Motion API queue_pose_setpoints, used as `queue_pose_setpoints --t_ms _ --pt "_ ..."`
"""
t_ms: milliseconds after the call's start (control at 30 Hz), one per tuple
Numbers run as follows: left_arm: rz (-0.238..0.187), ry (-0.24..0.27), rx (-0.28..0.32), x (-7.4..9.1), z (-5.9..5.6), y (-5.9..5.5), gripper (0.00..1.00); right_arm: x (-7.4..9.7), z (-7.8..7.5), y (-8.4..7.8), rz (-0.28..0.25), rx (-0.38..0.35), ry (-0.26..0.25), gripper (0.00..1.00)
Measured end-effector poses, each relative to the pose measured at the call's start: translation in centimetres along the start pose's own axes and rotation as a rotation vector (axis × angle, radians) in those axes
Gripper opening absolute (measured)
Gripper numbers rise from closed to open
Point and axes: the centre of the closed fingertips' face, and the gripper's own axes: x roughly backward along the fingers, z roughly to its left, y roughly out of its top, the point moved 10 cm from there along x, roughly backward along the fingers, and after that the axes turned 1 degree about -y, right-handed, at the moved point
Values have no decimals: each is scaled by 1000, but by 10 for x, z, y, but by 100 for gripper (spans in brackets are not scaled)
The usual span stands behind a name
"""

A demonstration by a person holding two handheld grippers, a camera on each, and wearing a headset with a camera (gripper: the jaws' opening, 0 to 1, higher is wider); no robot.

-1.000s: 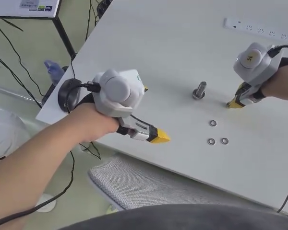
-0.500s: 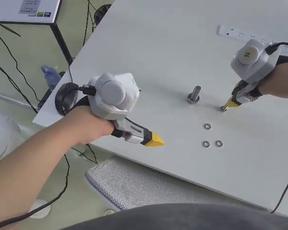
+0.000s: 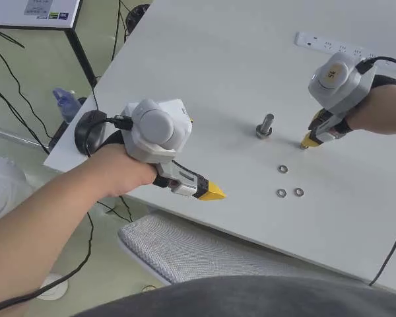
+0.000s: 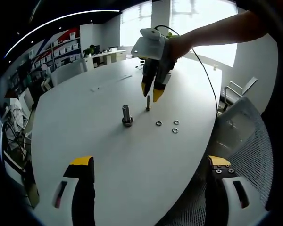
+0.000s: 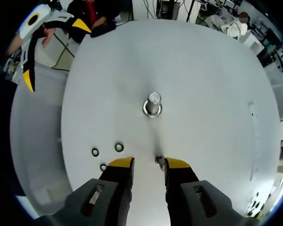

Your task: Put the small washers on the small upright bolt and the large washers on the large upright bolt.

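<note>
The large upright bolt (image 3: 264, 125) (image 4: 127, 116) (image 5: 153, 106) stands mid-table. To its right is the thin small upright bolt (image 4: 148, 103) (image 5: 159, 160). My right gripper (image 3: 308, 140) (image 5: 149, 164) is open, tips down at the table, with the small bolt between them and close to the right fingertip. In the left gripper view the right gripper (image 4: 151, 94) points down over that bolt. Three washers (image 3: 283, 169) (image 3: 281, 193) (image 3: 298, 192) lie flat nearer the front edge. My left gripper (image 3: 214, 193) (image 4: 151, 165) hovers wide open over the front edge, holding nothing.
A white power strip (image 3: 343, 46) lies at the far right of the table (image 3: 204, 72). A grey mesh chair seat (image 3: 185, 251) sits under the front edge. A cable trails from the right gripper. Another person's workspace and shelves lie far behind.
The head camera has shifted a little left and down. Both grippers, the bolts and the washers hold nearly the same places relative to each other.
</note>
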Motion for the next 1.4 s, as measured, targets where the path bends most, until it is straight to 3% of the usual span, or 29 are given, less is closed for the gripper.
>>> queue_pose_setpoints --t_ms 467,867,1400 --pt "-4 -7 -10 -1 -6 2 97 4 43 -1 -4 62 33 27" --pt "-1 -6 -3 -1 -9 0 95 -3 56 0 -25 43 48 27" --pt "-3 -17 -7 1 -8 0 93 -31 52 -3 -35 5 25 26"
